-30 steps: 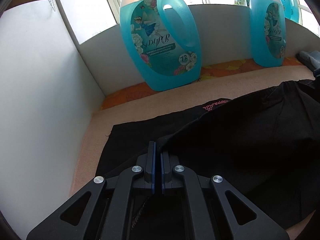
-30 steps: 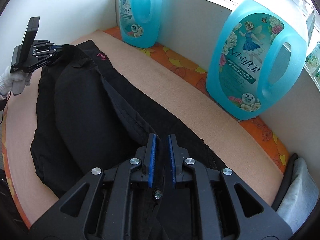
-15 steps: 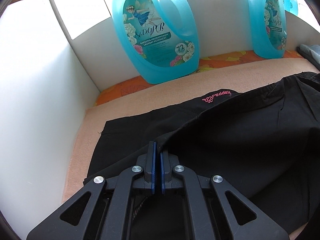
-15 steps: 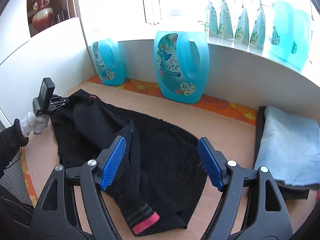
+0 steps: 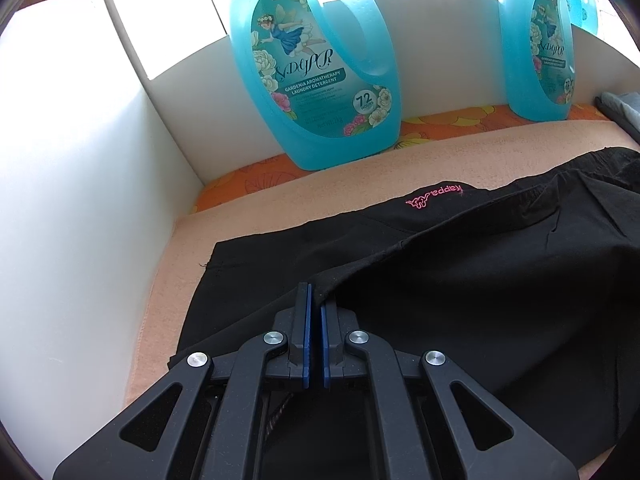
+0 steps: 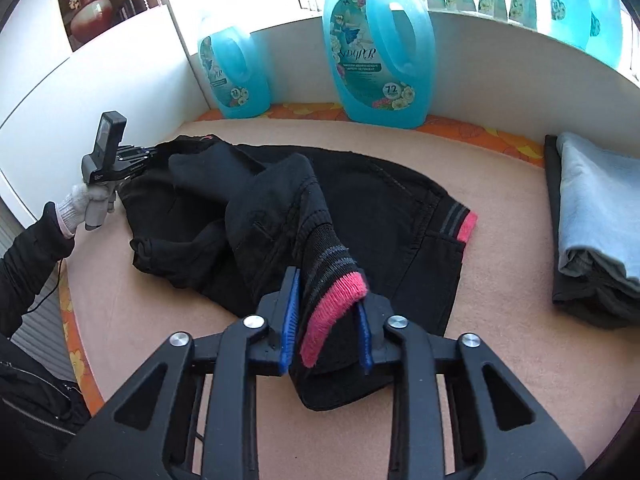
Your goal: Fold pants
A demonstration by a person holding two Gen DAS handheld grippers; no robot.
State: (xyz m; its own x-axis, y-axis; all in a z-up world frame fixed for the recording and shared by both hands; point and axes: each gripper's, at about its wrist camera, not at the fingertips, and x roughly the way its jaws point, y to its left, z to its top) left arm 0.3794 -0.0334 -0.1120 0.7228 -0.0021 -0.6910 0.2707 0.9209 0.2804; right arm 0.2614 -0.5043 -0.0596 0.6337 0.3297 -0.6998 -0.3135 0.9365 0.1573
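Black pants (image 6: 372, 200) with pink-edged cuffs lie on the beige mat (image 6: 500, 360); a pink logo (image 5: 434, 196) shows near the waist in the left wrist view. My left gripper (image 5: 314, 304) is shut on a fold of the black pants (image 5: 460, 280) at the waist end; it also shows in the right wrist view (image 6: 136, 156). My right gripper (image 6: 326, 300) is shut on one leg's pink cuff (image 6: 336, 312), held above the mat. The other leg lies flat, its pink cuff (image 6: 466, 226) to the right.
Two blue detergent jugs (image 6: 236, 76) (image 6: 380, 60) stand along the white back wall. A folded stack of light blue and dark clothes (image 6: 592, 220) lies at the right. A white side wall (image 5: 72, 220) bounds the left.
My right gripper, open above the pants half a second ago, has shut on the pink cuff and lifted that leg. My left gripper keeps its hold and has lowered slightly.
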